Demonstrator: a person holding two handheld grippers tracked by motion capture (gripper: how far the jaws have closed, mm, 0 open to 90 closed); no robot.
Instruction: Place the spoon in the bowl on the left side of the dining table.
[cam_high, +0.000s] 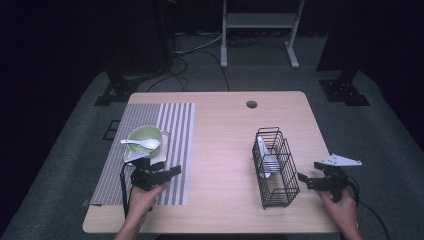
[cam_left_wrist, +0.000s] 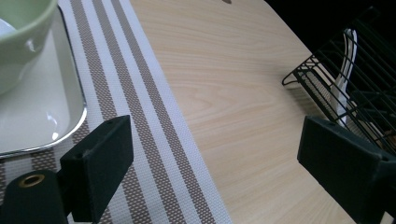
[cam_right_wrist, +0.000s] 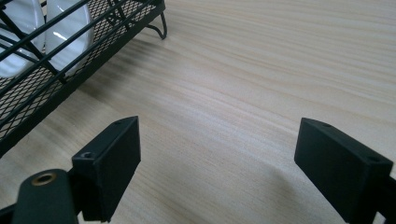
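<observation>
Black wire basket (cam_high: 274, 167) stands on the wooden worktop (cam_high: 220, 145), white spoons (cam_high: 267, 159) inside. Right gripper (cam_high: 311, 178) just right of basket, jaws wide, empty. Left gripper (cam_high: 165, 170) well left of basket over striped mat (cam_high: 175, 125), jaws wide, empty, near green bowl (cam_high: 145, 136) with spoon (cam_high: 141, 143) on tray (cam_left_wrist: 42, 112).

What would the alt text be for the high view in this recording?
A person's two hands each hold an open gripper low over a wooden table: the left gripper beside a green bowl with a white spoon on a striped placemat, the right gripper beside a black wire basket.
</observation>
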